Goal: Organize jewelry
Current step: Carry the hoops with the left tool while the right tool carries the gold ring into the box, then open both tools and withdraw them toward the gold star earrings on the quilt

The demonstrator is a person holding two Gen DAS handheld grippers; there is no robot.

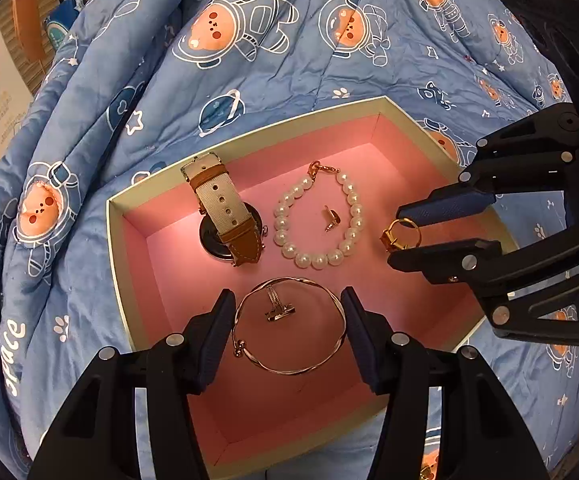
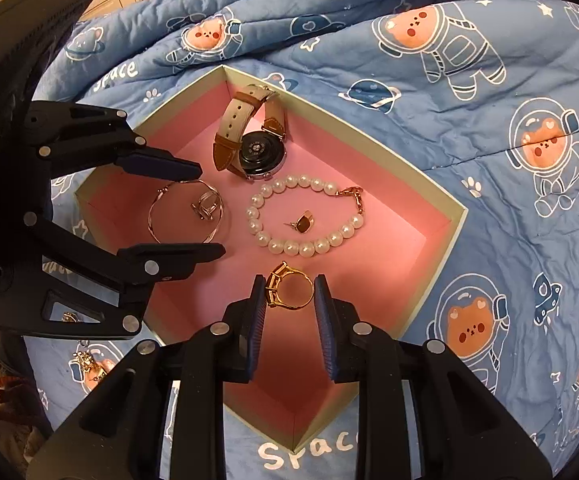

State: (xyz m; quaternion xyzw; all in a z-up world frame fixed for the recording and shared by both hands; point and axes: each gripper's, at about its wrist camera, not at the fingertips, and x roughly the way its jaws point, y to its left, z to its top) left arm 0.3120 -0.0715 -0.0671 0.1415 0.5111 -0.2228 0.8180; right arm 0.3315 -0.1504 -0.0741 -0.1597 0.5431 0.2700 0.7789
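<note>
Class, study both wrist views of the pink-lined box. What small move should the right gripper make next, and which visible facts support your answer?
Probably open the right gripper slightly and draw it back. The gold ring sits between its fingers, low over the floor of the box, where the watch, pearl bracelet and bangle already lie. Whether the ring touches the floor yet is unclear.

The left tool (image 1: 289, 322) is built of matte black plastic arms with open triangular cut-outs, joined at round silver pins. Its fingers (image 1: 217, 332) carry dark blue ribbed pads on their inner faces. The right tool (image 2: 290, 308) has the same make: black linkage bars, silver pivot pins, and blue ridged pads on its fingers (image 2: 325, 320).
</note>
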